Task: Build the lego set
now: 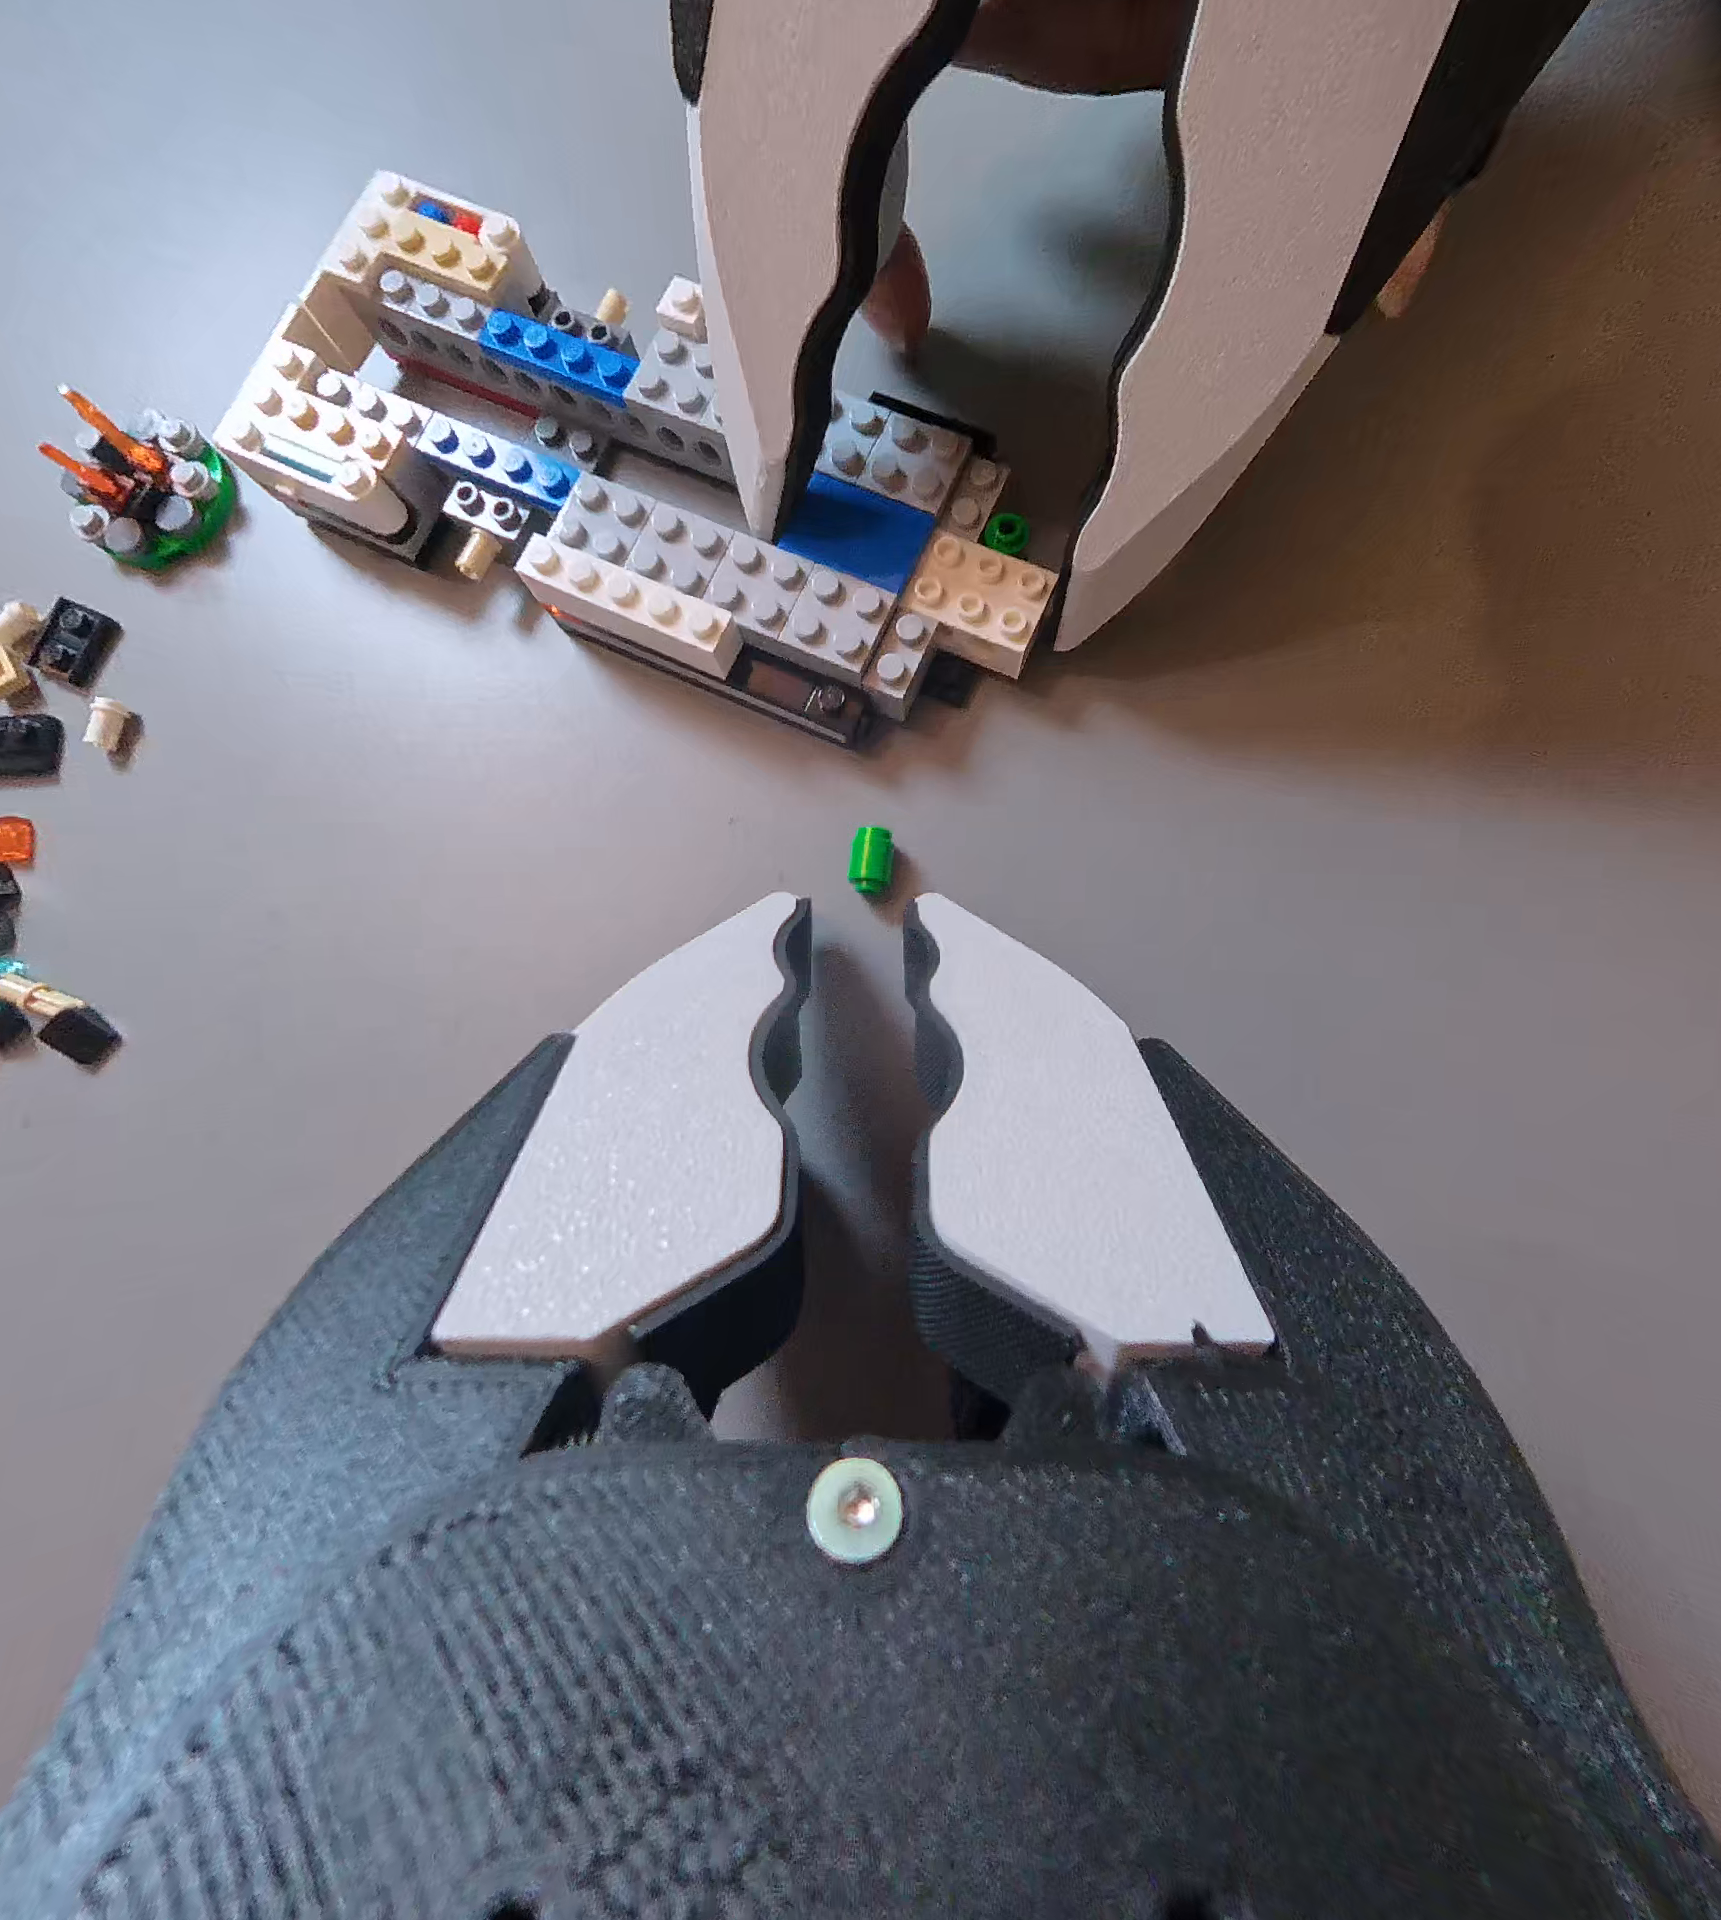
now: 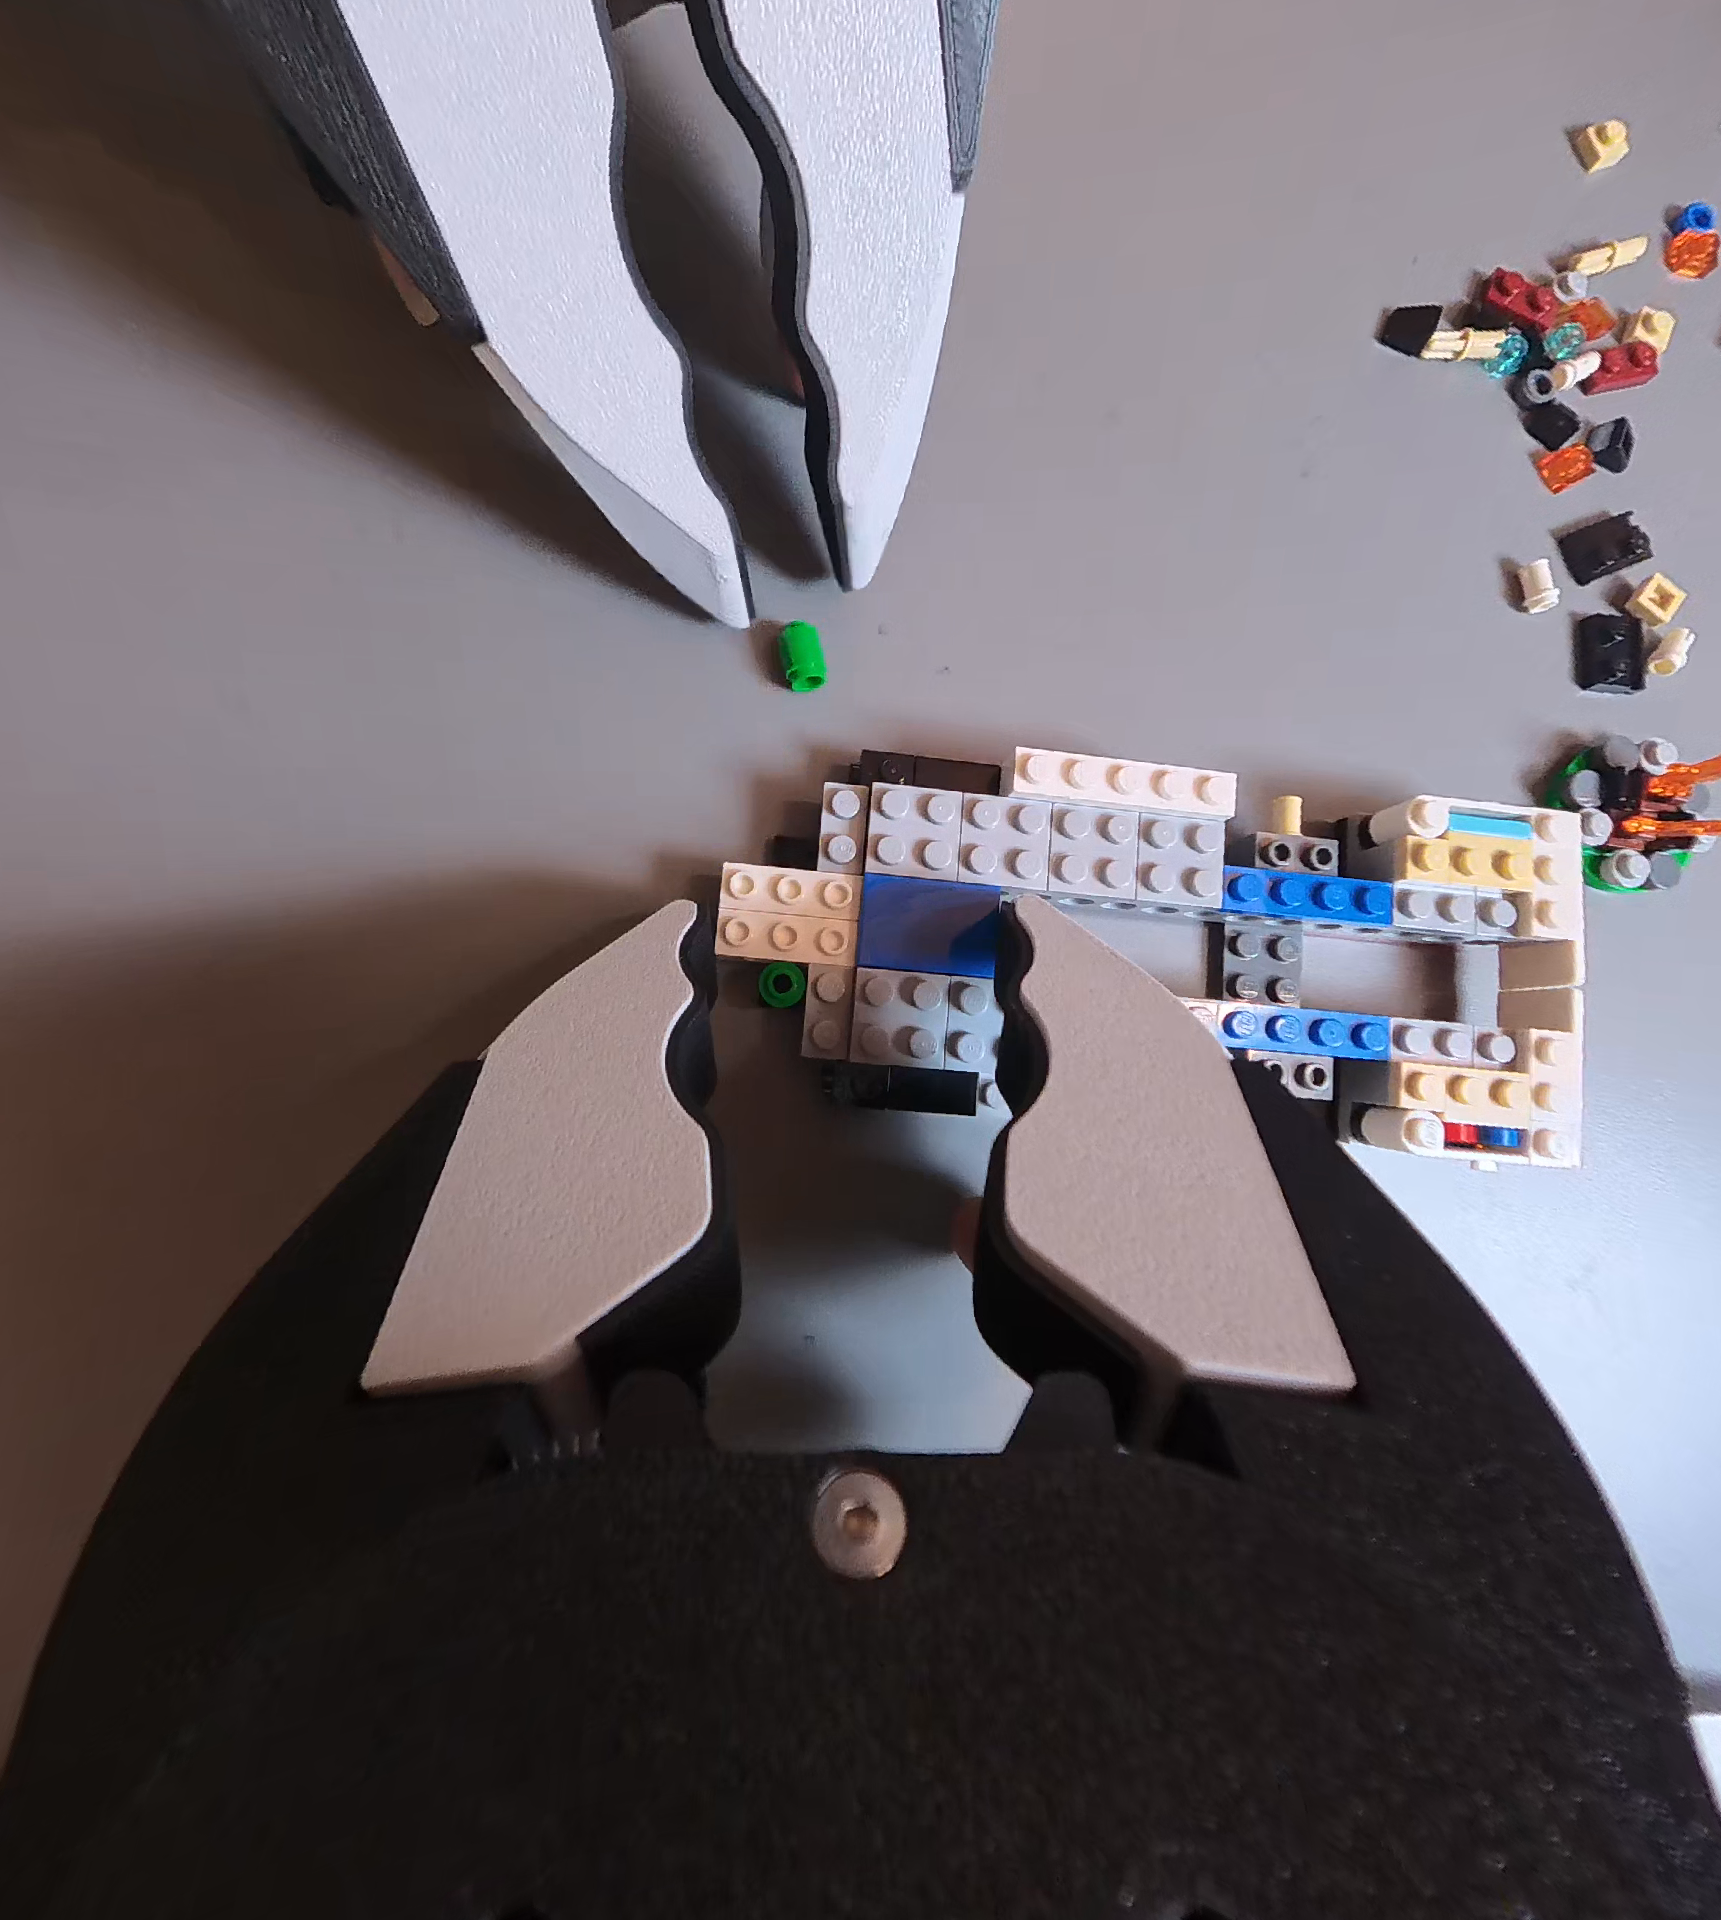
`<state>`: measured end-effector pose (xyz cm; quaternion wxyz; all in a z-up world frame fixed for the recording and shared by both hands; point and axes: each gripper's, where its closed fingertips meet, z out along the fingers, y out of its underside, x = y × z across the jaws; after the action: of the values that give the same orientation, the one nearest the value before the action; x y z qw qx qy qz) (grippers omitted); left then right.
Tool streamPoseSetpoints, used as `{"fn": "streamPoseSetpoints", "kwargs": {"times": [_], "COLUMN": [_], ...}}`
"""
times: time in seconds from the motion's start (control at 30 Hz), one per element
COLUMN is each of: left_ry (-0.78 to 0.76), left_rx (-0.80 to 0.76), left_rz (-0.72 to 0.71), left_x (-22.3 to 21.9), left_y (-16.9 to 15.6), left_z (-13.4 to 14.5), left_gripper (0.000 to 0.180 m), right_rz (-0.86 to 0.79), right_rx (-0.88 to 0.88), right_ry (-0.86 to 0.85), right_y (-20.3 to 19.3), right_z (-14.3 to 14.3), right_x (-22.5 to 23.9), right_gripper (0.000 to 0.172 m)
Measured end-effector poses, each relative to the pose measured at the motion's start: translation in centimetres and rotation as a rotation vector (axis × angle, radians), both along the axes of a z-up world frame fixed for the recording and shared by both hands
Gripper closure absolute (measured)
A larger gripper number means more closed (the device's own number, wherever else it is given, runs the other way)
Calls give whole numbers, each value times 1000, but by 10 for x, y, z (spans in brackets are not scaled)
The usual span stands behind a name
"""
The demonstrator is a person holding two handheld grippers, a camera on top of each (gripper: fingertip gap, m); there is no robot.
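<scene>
Green round 1x1 brick lies on its side on the grey table, just past the tips of my left gripper, loose and not touched. Left jaws stand slightly parted with only bare table between the pads, so nothing is held there; the right wrist view shows the same, tips just short of the stud piece. My right gripper is spread wide over the near end of the brick model, a long grey, white and blue build. One right finger sits on or just above the smooth blue tile and grey plates; the other finger is off the model's end, beside the tan plates. I cannot tell if either pad presses the model; no clamped grip shows, so I read it as released, at most steadying. A second green round piece stands upright at the model's edge, between the right fingers, untouched. Loose small parts lie well apart to the side, with a small green-based cluster with orange flames by the model's far end.
</scene>
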<state>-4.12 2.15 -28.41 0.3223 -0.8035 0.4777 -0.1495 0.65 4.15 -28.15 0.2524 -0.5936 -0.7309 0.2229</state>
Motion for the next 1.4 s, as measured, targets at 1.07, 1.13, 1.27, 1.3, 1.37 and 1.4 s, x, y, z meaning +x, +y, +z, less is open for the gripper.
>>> {"fn": "streamPoseSetpoints", "kwargs": {"times": [1.07, 1.13, 1.27, 1.3, 1.37, 1.4], "left_ry": [-42, -37, -52, -65, -110, -151], "left_rx": [81, 91, 106, 104, 94, 83], "left_rz": [-95, -103, -98, -96, -75, -62], "left_x": [31, 31, 31, 32, 32, 33], "left_y": [-19, -22, -24, -24, -22, -22], "left_z": [25, 29, 36, 38, 41, 44], "left_gripper": [173, 173, 173, 173, 173, 173], "right_rz": [-80, 10, 189, 205, 181, 152], "right_rx": [-8, 7, 29, 43, 82, 88], "right_ry": [-100, -99, -54, -35, 9, 61], "right_y": [24, 15, -6, -8, -3, -1], "right_z": [-3, -2, -1, 1, 10, 20], "right_x": [53, 41, 16, 10, 3, 1], "right_gripper": [110, 112, 114, 116, 110, 110]}}
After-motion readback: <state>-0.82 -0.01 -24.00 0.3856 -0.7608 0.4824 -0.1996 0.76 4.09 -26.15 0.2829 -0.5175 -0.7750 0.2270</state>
